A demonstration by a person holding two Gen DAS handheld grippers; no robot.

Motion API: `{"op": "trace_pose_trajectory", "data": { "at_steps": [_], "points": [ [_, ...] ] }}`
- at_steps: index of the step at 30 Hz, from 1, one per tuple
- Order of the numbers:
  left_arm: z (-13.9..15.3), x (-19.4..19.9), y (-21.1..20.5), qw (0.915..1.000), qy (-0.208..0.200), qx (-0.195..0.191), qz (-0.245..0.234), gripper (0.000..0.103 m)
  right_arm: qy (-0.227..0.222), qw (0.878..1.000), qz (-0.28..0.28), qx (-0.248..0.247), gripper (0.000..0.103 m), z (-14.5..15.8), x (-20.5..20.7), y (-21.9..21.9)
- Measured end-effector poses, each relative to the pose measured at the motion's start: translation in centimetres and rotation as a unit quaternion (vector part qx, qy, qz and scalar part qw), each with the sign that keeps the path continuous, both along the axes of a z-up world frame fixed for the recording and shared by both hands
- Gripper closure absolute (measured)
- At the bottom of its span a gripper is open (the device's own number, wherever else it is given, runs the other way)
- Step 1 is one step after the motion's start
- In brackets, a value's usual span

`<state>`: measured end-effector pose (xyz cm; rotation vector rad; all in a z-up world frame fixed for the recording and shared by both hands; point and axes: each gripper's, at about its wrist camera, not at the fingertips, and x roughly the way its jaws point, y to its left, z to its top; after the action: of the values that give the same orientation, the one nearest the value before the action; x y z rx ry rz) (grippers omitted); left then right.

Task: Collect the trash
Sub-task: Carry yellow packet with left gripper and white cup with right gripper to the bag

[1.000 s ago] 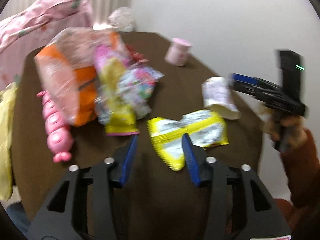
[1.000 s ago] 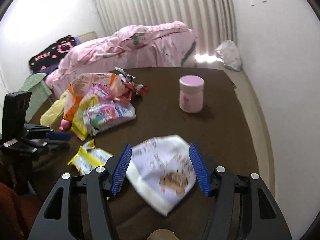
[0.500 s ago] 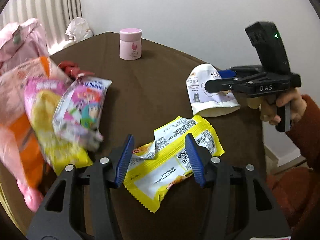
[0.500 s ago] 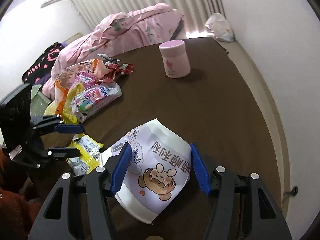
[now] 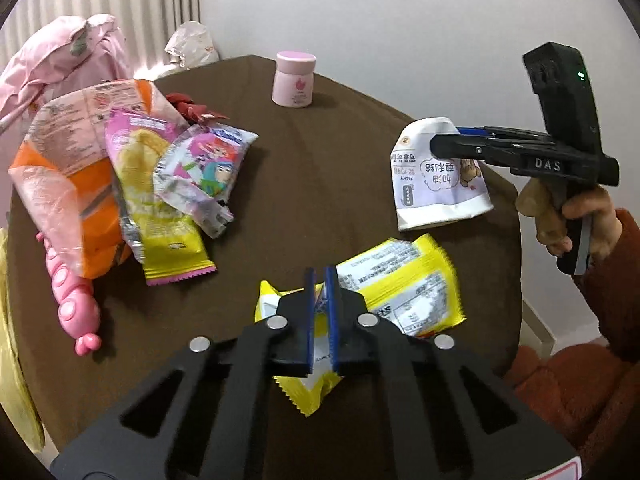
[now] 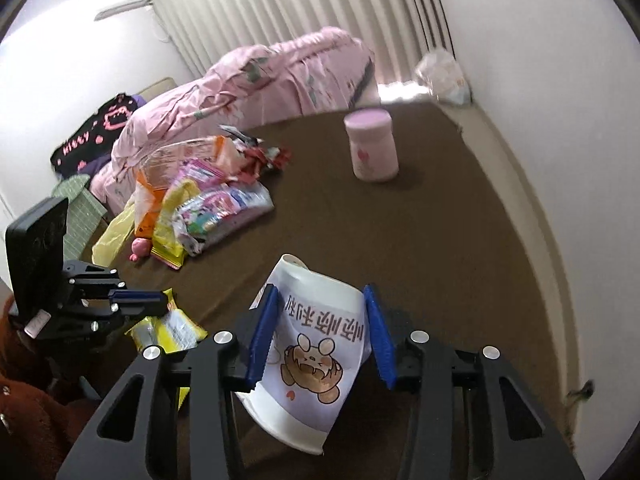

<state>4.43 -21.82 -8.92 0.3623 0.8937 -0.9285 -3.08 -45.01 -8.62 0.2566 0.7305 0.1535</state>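
A crinkly yellow snack wrapper (image 5: 400, 292) with small black print lies near the front edge of the brown surface (image 5: 320, 152), and one end is pinched flat. A white and pale purple pouch (image 6: 316, 356) with a brown cartoon animal lies to its right, tipped up off the surface. Far to the left sits a heap of wrappers: a big orange and clear bag (image 5: 64, 168), a pink and yellow packet (image 5: 156, 196), and a silver cartoon packet (image 5: 204, 168) on top.
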Motion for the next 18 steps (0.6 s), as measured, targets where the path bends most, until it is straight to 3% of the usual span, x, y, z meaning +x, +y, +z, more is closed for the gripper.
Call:
{"op": "trace_pose_trajectory", "data": {
  "at_steps": [10, 18],
  "points": [
    [3.2, 1.2, 3.6, 0.9951, -0.031, -0.045, 0.082, 0.101, -0.035, 0.999, -0.015, -0.017, 0.062, 2.0, 0.2, 0.0],
    [5.1, 1.0, 4.2, 0.9917, -0.039, -0.074, 0.098, 0.101, -0.043, 0.998, -0.030, -0.018, 0.062, 2.3, -0.1, -0.2]
  ]
}}
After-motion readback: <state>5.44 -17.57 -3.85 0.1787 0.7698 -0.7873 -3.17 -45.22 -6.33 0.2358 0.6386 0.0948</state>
